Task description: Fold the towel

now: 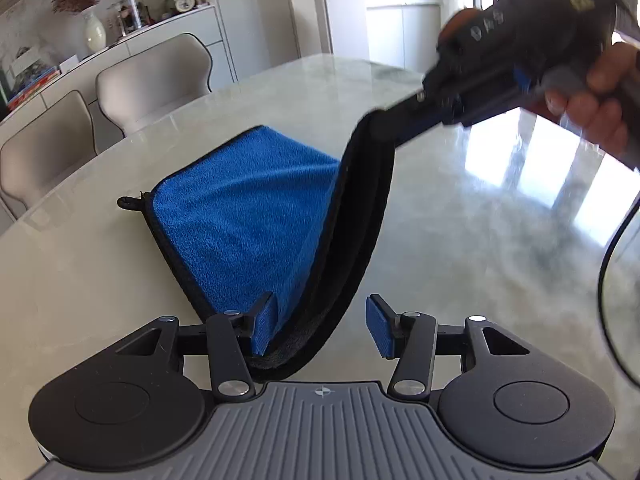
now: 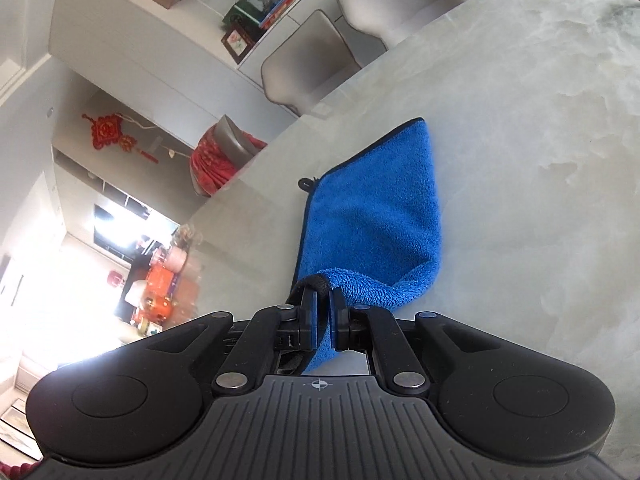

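Right wrist: right claw (image 2: pixel 323 312) pinches fluffy blue towel (image 2: pixel 372 204); left claw (image 1: pixel 322 326) spread.

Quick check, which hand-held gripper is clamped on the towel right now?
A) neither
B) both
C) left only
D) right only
D: the right hand-held gripper has its pads pinched shut on a corner of the blue towel, lifting it off the table, while the left hand-held gripper is wide open with the towel edge only beside one pad.
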Demonstrator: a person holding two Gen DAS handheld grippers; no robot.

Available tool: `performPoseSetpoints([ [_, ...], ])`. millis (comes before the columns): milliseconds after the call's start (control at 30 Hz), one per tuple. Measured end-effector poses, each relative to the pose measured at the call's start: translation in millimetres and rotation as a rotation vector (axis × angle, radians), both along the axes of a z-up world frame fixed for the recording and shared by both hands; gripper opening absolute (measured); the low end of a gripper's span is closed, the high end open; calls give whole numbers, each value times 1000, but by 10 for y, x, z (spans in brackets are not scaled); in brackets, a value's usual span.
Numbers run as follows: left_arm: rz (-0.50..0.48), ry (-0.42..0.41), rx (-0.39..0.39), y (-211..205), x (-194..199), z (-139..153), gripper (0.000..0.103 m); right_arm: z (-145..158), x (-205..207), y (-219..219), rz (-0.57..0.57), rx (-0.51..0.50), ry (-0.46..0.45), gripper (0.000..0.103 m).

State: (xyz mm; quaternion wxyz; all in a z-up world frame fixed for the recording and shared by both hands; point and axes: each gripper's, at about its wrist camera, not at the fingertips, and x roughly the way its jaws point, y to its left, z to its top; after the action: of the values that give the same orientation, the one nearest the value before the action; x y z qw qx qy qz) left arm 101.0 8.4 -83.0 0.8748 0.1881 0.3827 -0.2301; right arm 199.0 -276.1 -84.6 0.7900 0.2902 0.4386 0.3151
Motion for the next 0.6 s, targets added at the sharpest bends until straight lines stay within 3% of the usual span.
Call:
performPoseSetpoints([
  [33,-6,3,12,0,6,-21,51,-11,5,-5,-2,-2,5,7],
  [67,-11,6,24,3,16,-41,44,-8,2,2,7,-24,-1,8],
  [100,-12,11,34,16,45,-57,31,5,-9,18,25,-63,-15,8],
  [133,-12,17,36,37,74,-63,26,18,-20,34,43,-102,-29,8],
  [200,-6,24,20,100,133,-46,12,44,-42,67,80,-179,-58,18],
  [300,0,32,-7,171,221,6,10,97,-92,134,148,-319,-118,35],
  [367,-2,35,-23,203,280,49,10,171,-186,229,240,-476,-215,36],
  [533,-14,37,-20,192,383,97,10,268,-488,515,455,-690,-481,38],
  [600,-3,49,-36,210,428,95,10,254,-572,624,515,-745,-547,39],
])
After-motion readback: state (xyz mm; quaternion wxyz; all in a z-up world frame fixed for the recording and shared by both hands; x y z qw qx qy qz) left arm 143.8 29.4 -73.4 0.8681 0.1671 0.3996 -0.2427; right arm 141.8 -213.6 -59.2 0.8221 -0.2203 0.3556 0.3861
